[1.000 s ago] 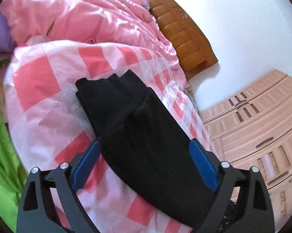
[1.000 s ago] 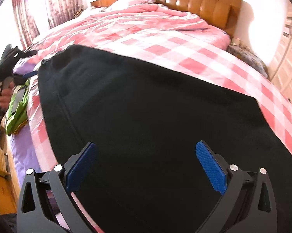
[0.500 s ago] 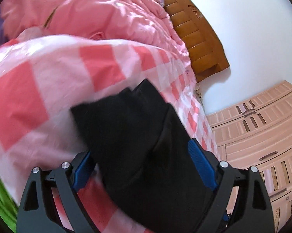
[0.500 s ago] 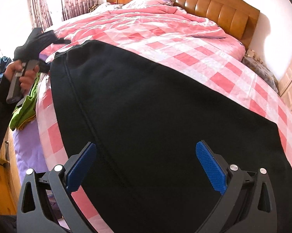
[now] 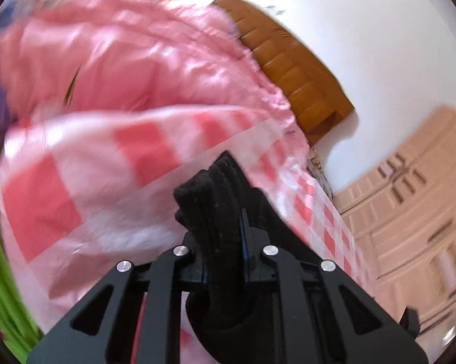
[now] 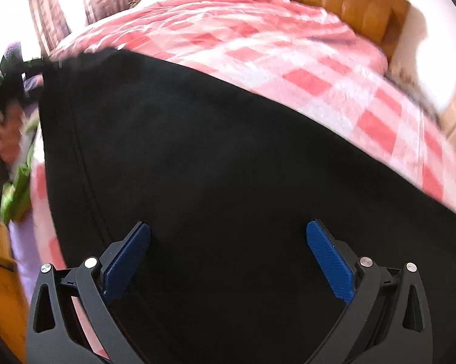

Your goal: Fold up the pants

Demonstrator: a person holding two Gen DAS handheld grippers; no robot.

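Observation:
Black pants (image 6: 228,151) lie spread across the pink checked bed cover (image 6: 288,60). In the left wrist view one end of the pants (image 5: 216,188) is bunched into upright folds between the jaws of my left gripper (image 5: 225,227), which are closing and pressing on the cloth. My right gripper (image 6: 228,233) hangs open just over the wide middle of the pants, its blue pads (image 6: 328,261) far apart with only flat fabric below them. At the far left of the right wrist view a hand (image 6: 3,139) holds the left gripper at the pants' far corner.
A crumpled pink quilt (image 5: 106,60) is heaped toward the wooden headboard (image 5: 288,69). A pale wardrobe (image 5: 410,197) stands to the right of the bed. Green cloth (image 6: 15,194) hangs off the bed's left edge, over a purple sheet. Curtains (image 6: 46,9) hang at the far left.
My left gripper has gone from wide open around the pants' end to shut on it, gathering the cloth into folds and lifting slightly. My right gripper has slid farther over the pants, still open.

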